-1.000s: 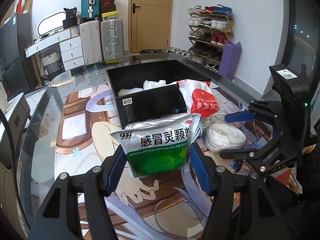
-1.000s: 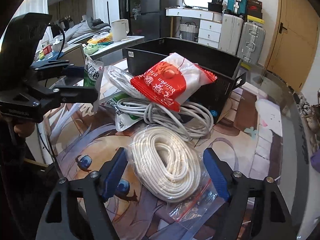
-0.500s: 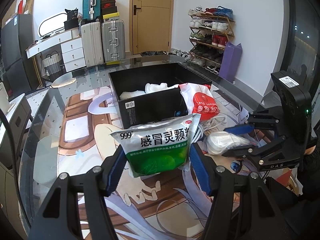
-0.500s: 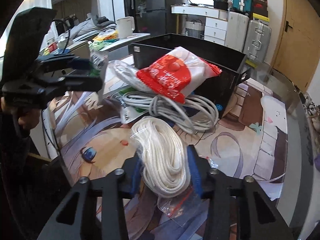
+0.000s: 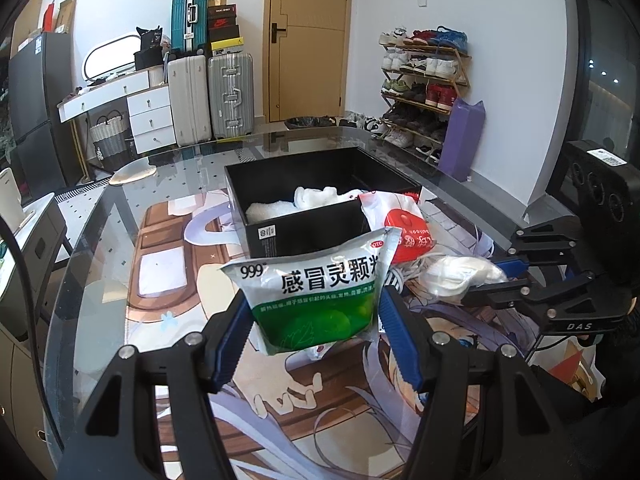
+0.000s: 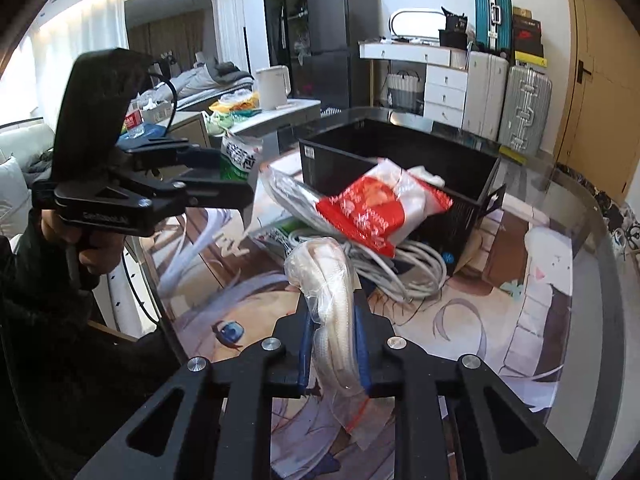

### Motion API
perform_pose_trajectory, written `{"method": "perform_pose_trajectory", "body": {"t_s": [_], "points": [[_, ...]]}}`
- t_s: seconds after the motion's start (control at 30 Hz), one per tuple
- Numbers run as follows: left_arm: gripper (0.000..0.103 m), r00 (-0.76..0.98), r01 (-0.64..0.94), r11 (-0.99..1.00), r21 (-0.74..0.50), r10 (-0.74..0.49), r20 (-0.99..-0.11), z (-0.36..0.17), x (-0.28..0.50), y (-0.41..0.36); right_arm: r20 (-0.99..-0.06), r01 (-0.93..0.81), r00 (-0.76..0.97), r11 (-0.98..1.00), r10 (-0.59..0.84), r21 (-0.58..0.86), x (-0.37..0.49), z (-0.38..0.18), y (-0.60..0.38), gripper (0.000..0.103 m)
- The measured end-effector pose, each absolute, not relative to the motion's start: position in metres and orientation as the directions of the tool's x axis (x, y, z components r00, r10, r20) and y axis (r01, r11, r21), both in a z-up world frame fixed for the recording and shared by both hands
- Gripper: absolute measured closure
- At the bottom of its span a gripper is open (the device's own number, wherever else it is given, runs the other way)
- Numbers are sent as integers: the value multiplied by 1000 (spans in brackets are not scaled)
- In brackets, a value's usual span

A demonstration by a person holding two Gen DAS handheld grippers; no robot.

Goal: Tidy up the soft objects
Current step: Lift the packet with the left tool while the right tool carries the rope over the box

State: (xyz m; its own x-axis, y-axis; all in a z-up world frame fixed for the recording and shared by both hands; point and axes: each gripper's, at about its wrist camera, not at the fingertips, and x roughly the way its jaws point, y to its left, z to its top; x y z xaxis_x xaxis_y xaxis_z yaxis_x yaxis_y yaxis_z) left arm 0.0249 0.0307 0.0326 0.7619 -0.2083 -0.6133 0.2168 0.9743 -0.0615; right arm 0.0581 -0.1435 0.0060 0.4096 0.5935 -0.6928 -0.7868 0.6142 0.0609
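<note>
Meanwhile, both hands are loaded at once, apparently to clear two soft items in a single trip.

Green sachet: the green-and-white medicine sachet [image 5: 316, 292] hangs upright between the blue pads of the left gripper [image 5: 314, 320], pinched by its sides and lifted off the mat, short of the box.

Rope bundle: a bagged coil of white rope [image 6: 330, 300] is squeezed narrow between the fingers of the right gripper [image 6: 332, 344], its plastic tail drooping below; the tight pinch likely keeps the slippery bag from sliding out.

Black box: the open black box [image 5: 236, 184] sits just beyond both grippers and already holds white cloth [image 5: 304, 200], which marks it as the likely destination.

Waiting pile: a red-and-white packet [image 6: 380, 208] leans against the box's near corner, resting on a loose grey cable coil [image 6: 408, 264]; both lie outside the box, not yet sorted.

Surface: everything rests on a printed mat [image 5: 168, 272] under the glass tabletop [image 5: 100, 216].

Judgement: roughly midway, with two items in hand and at least two on the mat.
</note>
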Motion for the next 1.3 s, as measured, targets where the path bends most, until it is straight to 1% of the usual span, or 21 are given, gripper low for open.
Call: {"method": "perform_pose_trajectory", "body": {"t_s": [0.17,0.33,0.63,0.9,1.3], "points": [[40,773,212,976,-60,-204,-601,37,23,30,-650,-791,428,609,628,67,46,24,-148,85],[40,788,201,978,-64,-200,-582,44,21,31,-577,-780,471,621,667,82,41,48,-154,85],[40,814,168,983,-73,-180,-552,59,35,34,-505,-726,557,682,660,90,50,76,-160,85],[40,833,155,985,-81,-174,-525,73,56,36,-478,-717,576,691,663,95,71,89,-151,85],[40,828,138,985,-105,-172,-533,75,98,44,-484,-694,583,710,653,121,115,94,-137,85]]}}
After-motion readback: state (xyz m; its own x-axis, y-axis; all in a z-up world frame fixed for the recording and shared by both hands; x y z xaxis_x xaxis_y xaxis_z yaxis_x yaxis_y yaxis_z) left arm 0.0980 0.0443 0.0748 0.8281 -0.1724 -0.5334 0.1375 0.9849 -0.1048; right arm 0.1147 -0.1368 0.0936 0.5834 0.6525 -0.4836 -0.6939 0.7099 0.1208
